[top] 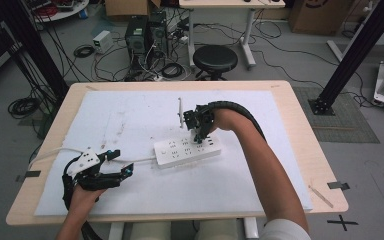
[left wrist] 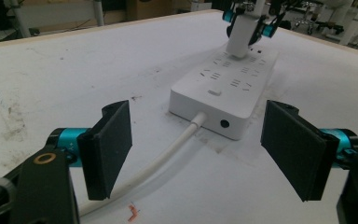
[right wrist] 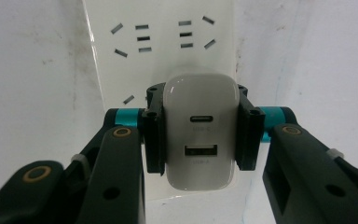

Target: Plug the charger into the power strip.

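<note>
A white power strip point(top: 187, 149) lies mid-table on a white sheet point(top: 130, 115), its cord point(left wrist: 163, 158) running toward my left gripper. My right gripper point(top: 200, 134) points straight down over the strip's right part, shut on a white USB charger point(right wrist: 200, 130) whose two ports face the camera. The charger point(left wrist: 240, 39) stands upright on the strip's sockets point(right wrist: 142, 39). My left gripper point(top: 122, 165) rests low at the front left, jaws open, the cord passing between its black pads point(left wrist: 109, 144) without touching them. The strip's end point(left wrist: 223, 123) lies just beyond them.
The wooden table's edge point(top: 300, 125) frames the white sheet. A thin white stick point(top: 180, 111) stands just behind the right gripper. A black stool point(top: 215, 60), cables and computer boxes sit on the floor beyond the table. A small orange mark point(left wrist: 133, 213) lies on the sheet near the left gripper.
</note>
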A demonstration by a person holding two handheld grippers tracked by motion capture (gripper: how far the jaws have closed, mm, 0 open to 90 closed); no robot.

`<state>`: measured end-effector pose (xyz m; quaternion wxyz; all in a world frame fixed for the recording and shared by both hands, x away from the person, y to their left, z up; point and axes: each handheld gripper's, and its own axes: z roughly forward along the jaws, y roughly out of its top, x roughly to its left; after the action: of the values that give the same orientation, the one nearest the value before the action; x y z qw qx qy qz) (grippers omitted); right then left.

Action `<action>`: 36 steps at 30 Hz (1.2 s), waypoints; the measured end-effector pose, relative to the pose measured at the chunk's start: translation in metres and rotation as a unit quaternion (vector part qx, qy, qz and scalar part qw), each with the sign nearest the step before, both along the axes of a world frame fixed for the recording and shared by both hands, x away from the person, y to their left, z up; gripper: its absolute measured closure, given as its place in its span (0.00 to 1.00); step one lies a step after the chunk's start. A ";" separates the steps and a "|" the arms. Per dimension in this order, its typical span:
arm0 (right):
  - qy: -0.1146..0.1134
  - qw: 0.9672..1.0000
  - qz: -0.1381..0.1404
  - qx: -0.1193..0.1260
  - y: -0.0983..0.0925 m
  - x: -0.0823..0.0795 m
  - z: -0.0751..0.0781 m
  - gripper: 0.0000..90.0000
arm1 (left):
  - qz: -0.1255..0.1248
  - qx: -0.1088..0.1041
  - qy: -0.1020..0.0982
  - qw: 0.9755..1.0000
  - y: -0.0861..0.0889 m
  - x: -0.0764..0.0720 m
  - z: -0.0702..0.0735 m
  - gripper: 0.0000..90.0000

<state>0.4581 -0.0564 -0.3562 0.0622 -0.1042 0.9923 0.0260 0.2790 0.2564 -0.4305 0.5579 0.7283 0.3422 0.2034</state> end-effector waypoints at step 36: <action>0.005 0.999 0.005 -0.032 0.010 0.003 -0.006 0.71 | 0.009 -0.003 0.000 1.000 0.003 0.000 0.005 0.27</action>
<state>0.4608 -0.0468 -0.3625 0.0535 -0.1111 0.9924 -0.0052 0.2794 0.2591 -0.4254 0.5582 0.7233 0.3496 0.2077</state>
